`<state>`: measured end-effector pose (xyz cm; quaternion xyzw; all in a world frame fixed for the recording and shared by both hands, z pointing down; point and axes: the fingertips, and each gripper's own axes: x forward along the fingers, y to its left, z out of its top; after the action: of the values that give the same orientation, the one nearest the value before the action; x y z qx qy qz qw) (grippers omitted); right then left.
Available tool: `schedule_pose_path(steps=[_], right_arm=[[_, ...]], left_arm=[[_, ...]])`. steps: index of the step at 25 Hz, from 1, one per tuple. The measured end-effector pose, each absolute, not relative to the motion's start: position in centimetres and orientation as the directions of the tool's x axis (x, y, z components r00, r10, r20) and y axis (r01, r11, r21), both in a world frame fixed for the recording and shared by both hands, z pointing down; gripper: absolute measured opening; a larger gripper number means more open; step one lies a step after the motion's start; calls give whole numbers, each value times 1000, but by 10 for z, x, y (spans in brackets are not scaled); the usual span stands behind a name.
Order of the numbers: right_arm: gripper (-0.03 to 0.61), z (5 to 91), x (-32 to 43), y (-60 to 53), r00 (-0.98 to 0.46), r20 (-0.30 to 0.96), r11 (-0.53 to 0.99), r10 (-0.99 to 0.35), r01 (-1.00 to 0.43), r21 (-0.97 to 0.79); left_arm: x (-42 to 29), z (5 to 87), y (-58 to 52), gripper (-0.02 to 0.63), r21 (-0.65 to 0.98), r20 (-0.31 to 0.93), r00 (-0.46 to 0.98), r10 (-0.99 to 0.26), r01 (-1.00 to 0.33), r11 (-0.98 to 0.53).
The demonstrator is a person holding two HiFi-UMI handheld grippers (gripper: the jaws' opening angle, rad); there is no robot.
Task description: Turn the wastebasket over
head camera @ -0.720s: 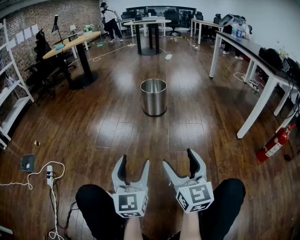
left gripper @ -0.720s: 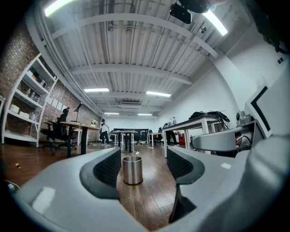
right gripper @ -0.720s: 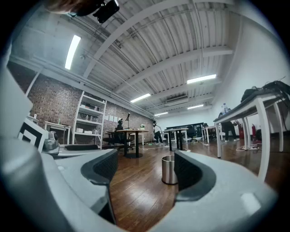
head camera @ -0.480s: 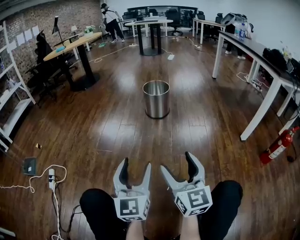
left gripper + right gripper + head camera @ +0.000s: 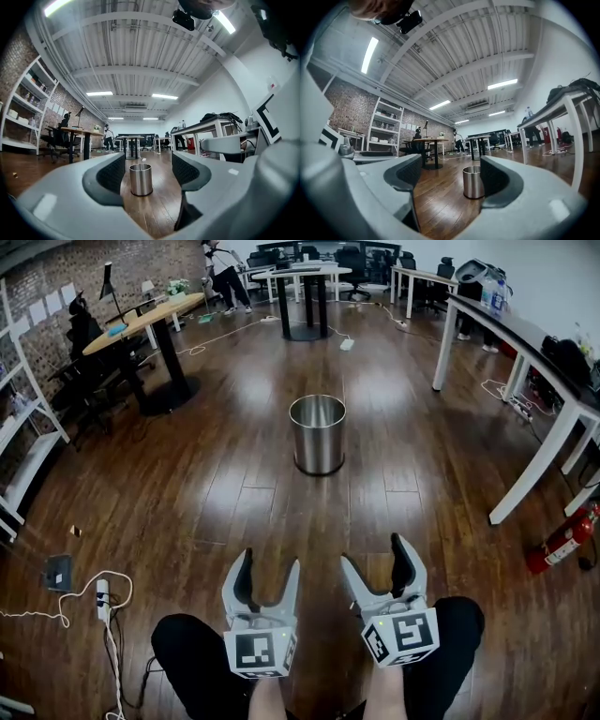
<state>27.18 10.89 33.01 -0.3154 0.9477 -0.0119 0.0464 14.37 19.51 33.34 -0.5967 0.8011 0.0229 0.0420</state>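
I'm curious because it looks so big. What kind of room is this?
Probably an open office: long desks along the right side, office chairs at the back, and white shelves by a brick wall. A metal wastebasket stands on the wood floor.

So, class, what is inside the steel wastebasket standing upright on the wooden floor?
The wastebasket shows only its bare inner wall through the open top; its near wall hides the bottom.

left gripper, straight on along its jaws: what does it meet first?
Probably the wastebasket, which stands upright, centred between the open jaws of the left gripper in its own view. In the head view only bare floor lies between them. It is some way off, so a slight offset could miss it.
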Motion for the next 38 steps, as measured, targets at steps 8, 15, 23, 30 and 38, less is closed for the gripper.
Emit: schedule_pose_path(steps=[8, 15, 23, 30, 38], right_arm=[[376, 309, 236, 69, -797, -79, 799, -599, -601, 16], [376, 280, 210, 16, -755, -101, 755, -648, -654, 44], [376, 289, 140, -26, -760, -61, 759, -647, -650, 45], [376, 297, 80, -70, -757, -27, 755, -653, -653, 57], [376, 291, 58, -137, -699, -46, 698, -713, -715, 39]], left_arm=[[96, 311, 142, 330, -6, -140, -243, -960, -969, 246], [71, 280, 74, 328, -65, -188, -145, -971, -985, 159], [16, 287, 41, 321, -25, -199, -123, -972, -991, 130], [-56, 299, -14, 309, 40, -165, -136, -977, -991, 131], [-86, 291, -79, 318, -17, -175, -37, -984, -999, 40]])
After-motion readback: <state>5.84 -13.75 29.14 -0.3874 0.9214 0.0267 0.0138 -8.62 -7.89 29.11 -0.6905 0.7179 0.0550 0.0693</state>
